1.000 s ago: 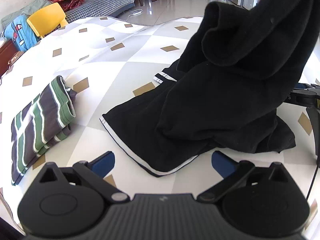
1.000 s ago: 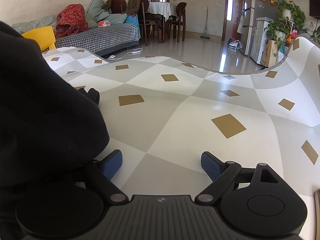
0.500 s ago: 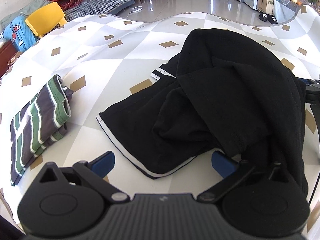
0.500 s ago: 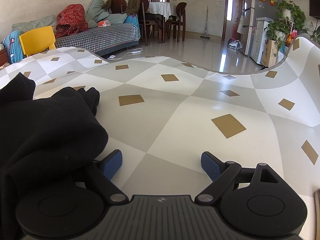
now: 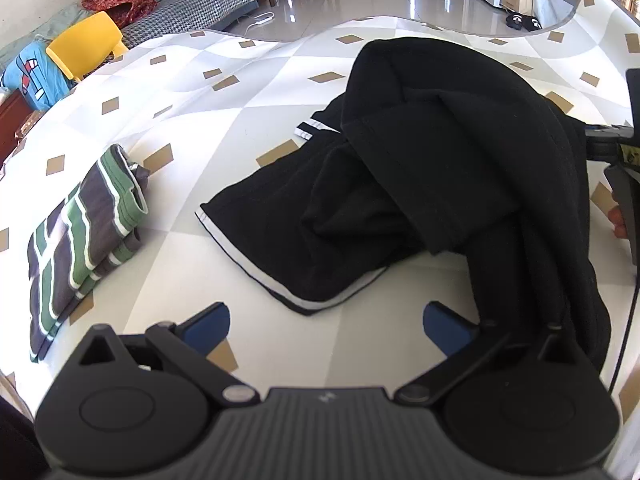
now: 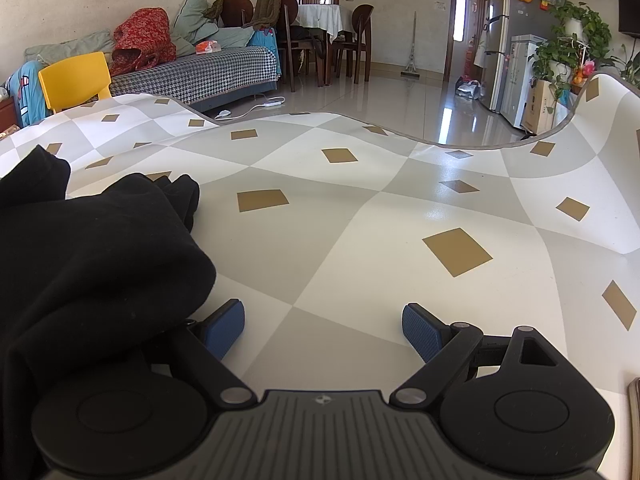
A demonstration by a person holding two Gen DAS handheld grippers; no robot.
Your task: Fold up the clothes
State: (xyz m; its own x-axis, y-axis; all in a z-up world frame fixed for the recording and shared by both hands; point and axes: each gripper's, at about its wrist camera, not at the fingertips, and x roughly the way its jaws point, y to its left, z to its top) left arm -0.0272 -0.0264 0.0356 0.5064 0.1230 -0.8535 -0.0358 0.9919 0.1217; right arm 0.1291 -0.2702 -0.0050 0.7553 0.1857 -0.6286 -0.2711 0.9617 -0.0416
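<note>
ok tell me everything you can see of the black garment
The black garment is soft, matte, thick-looking fabric with thin white stripes along one hem and at a cuff-like end. It is unfolded, lying in a rumpled heap on the checked mat, one flat panel spread toward the striped folded cloth without touching it. Folds drape over the right side of the left hand-held gripper and the left side of the right hand-held gripper; both are open.

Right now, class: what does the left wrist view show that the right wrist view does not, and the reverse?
Left only: the folded striped garment and the black garment's white-trimmed hem.
Right only: the dining table, the fridge and the potted plants.
Both: the crumpled black garment, the checked mat, the yellow chair, and an open claw.
</note>
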